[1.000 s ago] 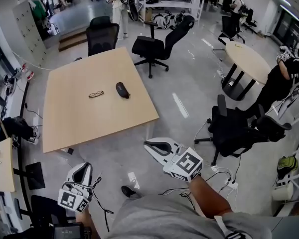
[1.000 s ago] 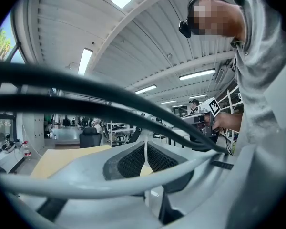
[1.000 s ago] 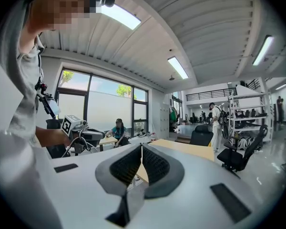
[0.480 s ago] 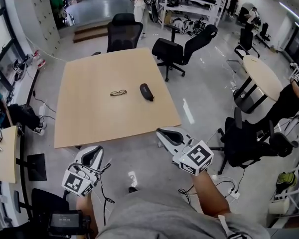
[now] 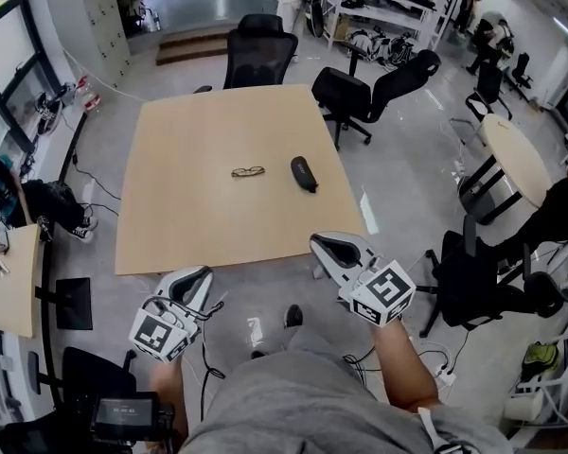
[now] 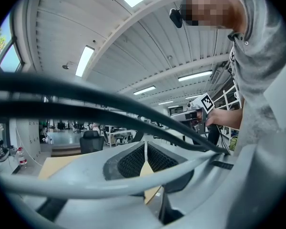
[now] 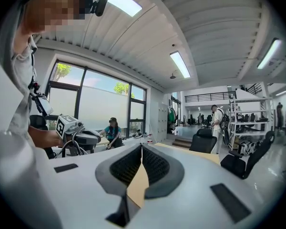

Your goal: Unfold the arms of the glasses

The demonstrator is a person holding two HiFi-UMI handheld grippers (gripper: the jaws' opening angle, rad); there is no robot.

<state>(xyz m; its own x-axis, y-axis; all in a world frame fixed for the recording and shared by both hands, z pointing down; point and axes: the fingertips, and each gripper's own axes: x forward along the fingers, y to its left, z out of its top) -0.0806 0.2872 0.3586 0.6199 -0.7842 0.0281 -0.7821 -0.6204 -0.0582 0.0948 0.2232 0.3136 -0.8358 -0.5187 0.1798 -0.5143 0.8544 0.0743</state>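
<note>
I hold both grippers out in front of me, short of the desk [image 5: 189, 216] and over the grey floor [image 5: 265, 287], and neither touches anything. My left gripper [image 5: 191, 282] hangs just off the desk's near edge, left of its middle. Its own view shows the two ribbed pads pressed together at their tips, with nothing caught between them. My right gripper [image 5: 333, 250] sits at the near edge, close to the near right corner. It is clenched the same way, pad against pad, and it is empty too.

The glasses [image 5: 248, 171] lie about the middle of the desk, well apart from both grippers (too small from up here for me to say how the arms are set). Just to their right, near them but not touching, lies a dark glasses case [image 5: 304, 174], its long side angled toward the near right corner.

A black office chair [image 5: 262, 57] stands at the far edge of the desk, and a second black chair [image 5: 369, 91] stands off the far right corner, turned away.
</note>
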